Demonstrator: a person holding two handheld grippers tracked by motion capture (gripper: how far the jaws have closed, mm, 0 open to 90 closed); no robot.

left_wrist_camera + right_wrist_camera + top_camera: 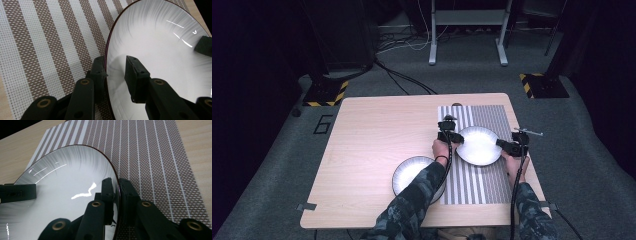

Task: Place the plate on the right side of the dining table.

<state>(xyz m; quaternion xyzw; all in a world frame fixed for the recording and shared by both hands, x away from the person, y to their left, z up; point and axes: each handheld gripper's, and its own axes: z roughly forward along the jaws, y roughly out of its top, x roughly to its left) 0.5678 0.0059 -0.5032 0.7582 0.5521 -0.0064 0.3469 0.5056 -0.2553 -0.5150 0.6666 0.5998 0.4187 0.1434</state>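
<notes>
Holding: both grippers grip one white plate (478, 145) by opposite edges, right of centre in the high view.
Plate: round, shallow, glossy white with grey brushed streaks toward a thin dark rim; bright glints on its glaze.
Plate's place: over the striped placemat (482, 186), in the right half of the table (372, 150).
Placemat: rectangular woven mesh, brown and white stripes, broad on one part, fine on another.
Left gripper (113, 72): black jaws straddle the plate's rim, one finger outside over the mat, one inside over the white well; closed on the rim, though a small gap shows beside the inner pad.
Right gripper (117, 195): jaws pinched tight on the rim, one pad on each face.
Hands: left hand (441, 149) at the plate's left edge, right hand (513, 162) at its right; camouflage sleeves enter from the bottom of the frame.
Second plate (409, 172): same kind, lower centre on bare pale wood, partly under the left forearm.
</notes>
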